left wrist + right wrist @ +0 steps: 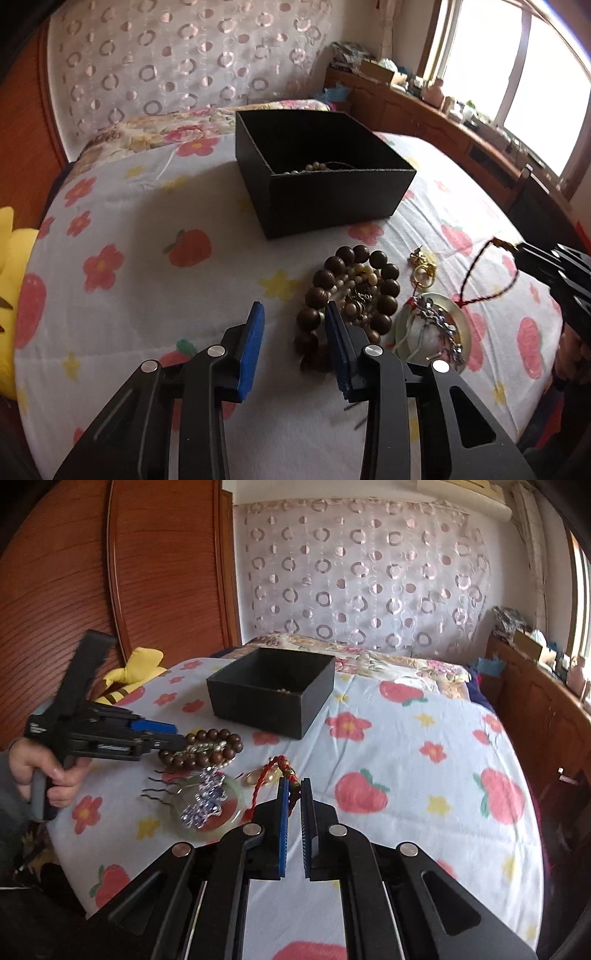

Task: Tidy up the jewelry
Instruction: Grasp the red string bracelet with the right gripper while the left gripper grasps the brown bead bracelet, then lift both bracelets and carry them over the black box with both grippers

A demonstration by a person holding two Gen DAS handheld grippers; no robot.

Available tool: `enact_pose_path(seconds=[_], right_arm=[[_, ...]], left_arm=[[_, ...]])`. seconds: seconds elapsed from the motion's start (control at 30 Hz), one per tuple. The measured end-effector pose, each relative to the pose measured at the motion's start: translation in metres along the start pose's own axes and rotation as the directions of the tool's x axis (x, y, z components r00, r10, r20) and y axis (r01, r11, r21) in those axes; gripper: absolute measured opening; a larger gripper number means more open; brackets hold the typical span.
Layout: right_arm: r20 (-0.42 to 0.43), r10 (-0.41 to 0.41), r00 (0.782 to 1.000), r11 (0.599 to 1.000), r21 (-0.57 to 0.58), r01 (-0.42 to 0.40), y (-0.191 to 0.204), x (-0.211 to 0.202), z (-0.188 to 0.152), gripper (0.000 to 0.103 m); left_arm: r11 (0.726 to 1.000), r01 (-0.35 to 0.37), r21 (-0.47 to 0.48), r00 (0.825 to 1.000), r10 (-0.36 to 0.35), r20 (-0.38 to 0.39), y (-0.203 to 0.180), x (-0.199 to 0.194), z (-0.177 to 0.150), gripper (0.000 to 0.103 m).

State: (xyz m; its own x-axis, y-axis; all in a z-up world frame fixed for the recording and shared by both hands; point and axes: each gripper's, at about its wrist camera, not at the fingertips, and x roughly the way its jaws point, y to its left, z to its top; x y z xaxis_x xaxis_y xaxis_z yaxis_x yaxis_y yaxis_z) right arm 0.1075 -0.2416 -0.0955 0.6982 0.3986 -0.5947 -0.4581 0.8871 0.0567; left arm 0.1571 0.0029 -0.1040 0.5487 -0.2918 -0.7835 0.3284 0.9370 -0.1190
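Note:
A black open box stands mid-bed with pale beads inside. In front of it lies a dark wooden bead bracelet around a heap of pearl and metal pieces. My left gripper is open and tilted down over the bracelet's near-left part, with a few beads between its blue pads and a gap on the left side. My right gripper is shut on a red braided cord bracelet, whose loop hangs toward the sheet. In the left wrist view the right gripper holds that red cord at the right.
A pale green bangle with a silvery chain piece lies beside the beads, with gold pieces and dark hairpins nearby. A yellow plush toy sits at the bed's left edge. Wooden cabinets line the right.

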Motion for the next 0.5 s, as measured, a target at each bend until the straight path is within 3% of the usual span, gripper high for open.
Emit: enact_pose_path(seconds=[0.13,0.2,0.5], right_arm=[[0.01,-0.002,1.0,1.0,-0.004,0.002,0.004,-0.002,-0.004,0.007],[0.014,0.006,1.0,1.0,-0.003,-0.006,0.005,-0.003,-0.003,0.007],[0.032,0.008,0.999,1.0,-0.014,-0.008,0.007,-0.01,0.001,0.007]], left_arm=[[1.0,-0.015,0.026,1.0,0.015,-0.015,-0.003,0.008,0.008,0.031],[0.999,0.007,0.032,1.0,-0.007,-0.02,-0.004,0.009,0.011,0.012],[0.999,0.01,0.047,0.999,-0.011,0.041,-0.015,-0.012,0.011,0.012]])
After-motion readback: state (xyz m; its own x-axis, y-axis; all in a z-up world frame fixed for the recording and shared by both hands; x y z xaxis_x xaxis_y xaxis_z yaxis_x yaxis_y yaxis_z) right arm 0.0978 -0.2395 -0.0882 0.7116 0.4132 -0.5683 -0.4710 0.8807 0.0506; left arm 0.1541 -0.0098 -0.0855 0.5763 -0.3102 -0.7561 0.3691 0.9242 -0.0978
